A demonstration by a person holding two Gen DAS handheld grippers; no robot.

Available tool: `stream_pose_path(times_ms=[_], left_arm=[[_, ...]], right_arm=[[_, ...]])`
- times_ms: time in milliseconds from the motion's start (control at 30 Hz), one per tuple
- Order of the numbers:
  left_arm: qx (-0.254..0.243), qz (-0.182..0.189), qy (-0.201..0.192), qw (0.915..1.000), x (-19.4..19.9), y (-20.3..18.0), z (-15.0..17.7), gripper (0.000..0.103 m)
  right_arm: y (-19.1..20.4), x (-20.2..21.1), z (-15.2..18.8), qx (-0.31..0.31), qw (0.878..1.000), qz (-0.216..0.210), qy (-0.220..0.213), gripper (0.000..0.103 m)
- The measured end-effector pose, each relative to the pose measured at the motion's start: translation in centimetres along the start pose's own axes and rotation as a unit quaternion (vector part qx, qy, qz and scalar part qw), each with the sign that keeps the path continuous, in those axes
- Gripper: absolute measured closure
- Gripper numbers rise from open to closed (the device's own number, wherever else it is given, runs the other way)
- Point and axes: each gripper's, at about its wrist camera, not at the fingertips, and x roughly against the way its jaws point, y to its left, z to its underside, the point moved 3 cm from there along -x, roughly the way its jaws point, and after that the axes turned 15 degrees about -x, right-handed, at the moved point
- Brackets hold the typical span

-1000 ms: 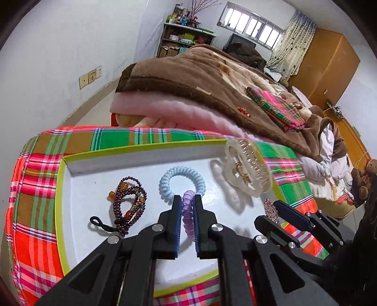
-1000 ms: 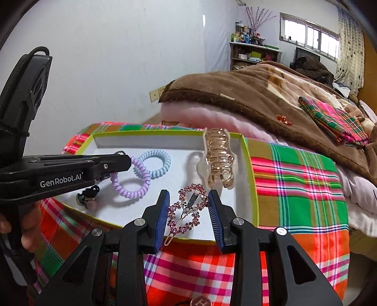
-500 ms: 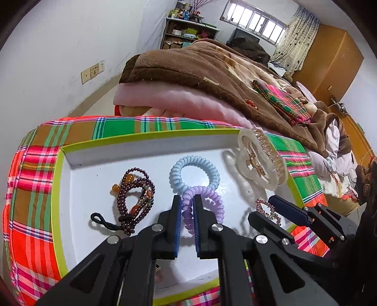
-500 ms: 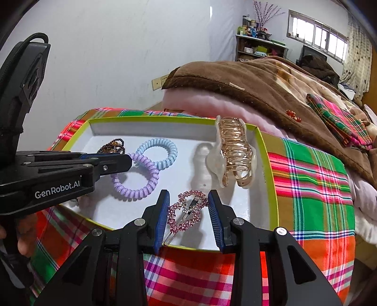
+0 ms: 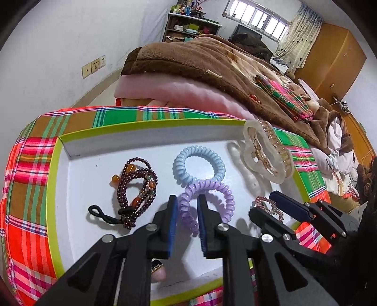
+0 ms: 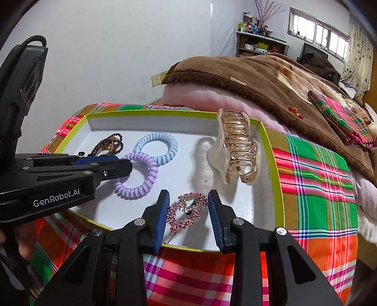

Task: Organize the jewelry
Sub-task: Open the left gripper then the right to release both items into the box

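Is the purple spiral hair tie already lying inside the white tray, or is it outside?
Inside. The purple hair tie lies flat on the white tray floor, touching the blue hair tie.

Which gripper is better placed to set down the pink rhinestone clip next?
Right. The right gripper holds the clip between its pads over the tray; the left gripper, just opening, straddles the purple hair tie.

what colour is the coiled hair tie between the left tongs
Pale purple: the spiral plastic hair tie lies in the white tray. Clearest in the left wrist view.

White walls (image 5: 59,35), a barred window (image 5: 256,16), a cluttered shelf (image 5: 190,26), wooden wardrobe (image 5: 329,58) beyond the blanket-heaped bed (image 5: 212,70).
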Motion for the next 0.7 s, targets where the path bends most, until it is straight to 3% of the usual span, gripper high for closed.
stream_pose_path(times_ms=[233,567,700], left_arm=[[-0.003,-0.001,0.001,1.0000,0.20,-0.15,-0.02,0.070],[-0.001,-0.008,0.001,1.0000,0.58,-0.10,0.00,0.061],[-0.001,-0.006,-0.003,1.0000,0.85,-0.15,-0.08,0.058]], right_arm=[[0.07,-0.03,0.01,-0.004,1.000,-0.003,0.002,0.068],[-0.27,0.12,-0.10,-0.017,1.000,-0.005,0.003,0.068],[-0.23,0.45,-0.18,-0.018,1.000,-0.006,-0.001,0.062]])
